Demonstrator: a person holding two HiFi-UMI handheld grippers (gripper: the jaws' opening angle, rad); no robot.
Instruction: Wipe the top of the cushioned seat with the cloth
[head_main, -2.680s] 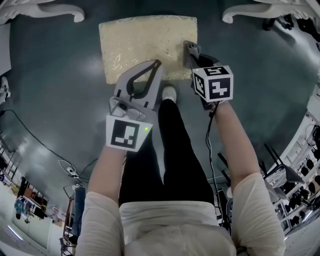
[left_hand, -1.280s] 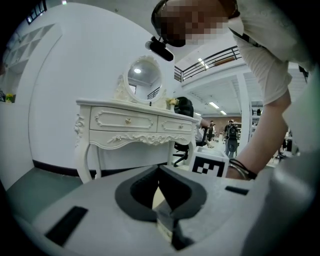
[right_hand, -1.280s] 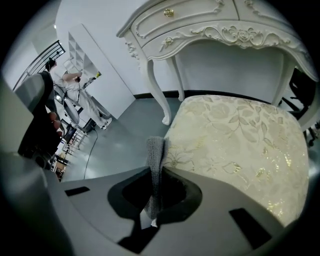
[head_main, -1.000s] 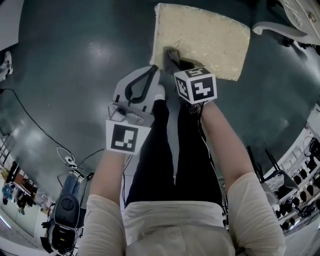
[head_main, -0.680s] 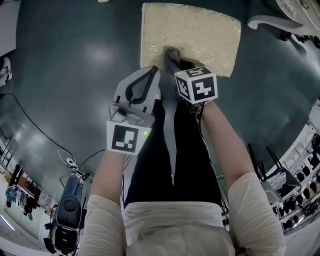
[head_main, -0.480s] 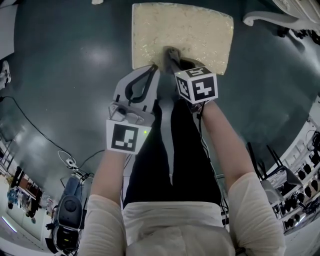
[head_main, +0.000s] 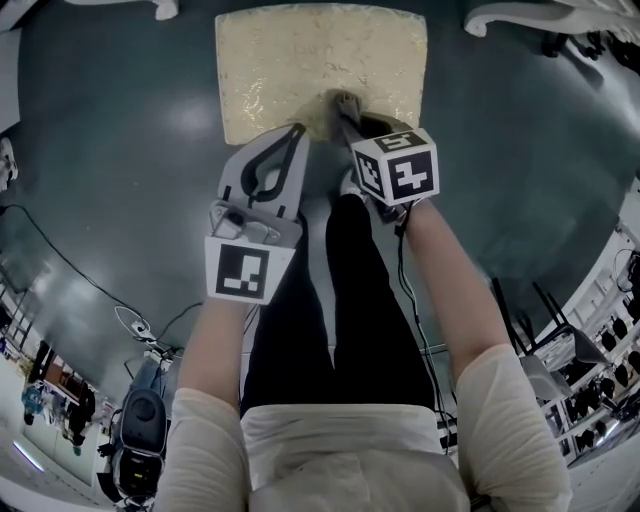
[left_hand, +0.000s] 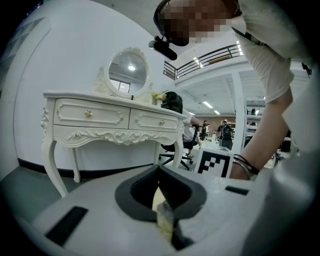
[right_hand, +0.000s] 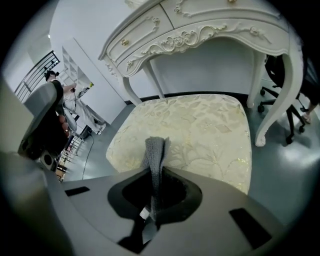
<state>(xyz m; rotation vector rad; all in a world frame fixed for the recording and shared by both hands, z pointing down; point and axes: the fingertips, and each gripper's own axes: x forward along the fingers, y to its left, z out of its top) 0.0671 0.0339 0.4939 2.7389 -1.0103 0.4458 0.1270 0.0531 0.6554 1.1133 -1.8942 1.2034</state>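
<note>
The dark, glossy floor (head_main: 120, 150) is occupied by the cream cushioned seat (head_main: 300, 60); a white table (right_hand: 272, 100) is stood just behind it.

- Seat (head_main: 320, 60) stands on the floor (head_main: 120, 150), with a dressing table (right_hand: 200, 30) behind it.
- Cloth (head_main: 343, 104), held in the right gripper (head_main: 350, 122), hangs over the seat's near edge.
- Left gripper (head_main: 270, 165) is just left of the right gripper.

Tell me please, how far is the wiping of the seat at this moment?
Done: the right gripper has its jaws shut on the grey cloth. In hand: the cloth's tip is over the near edge of the cushioned seat; I cannot tell whether it touches. Remaining: wiping the seat's top, where no wiped area shows. The left gripper, jaws together, holds nothing.
</note>
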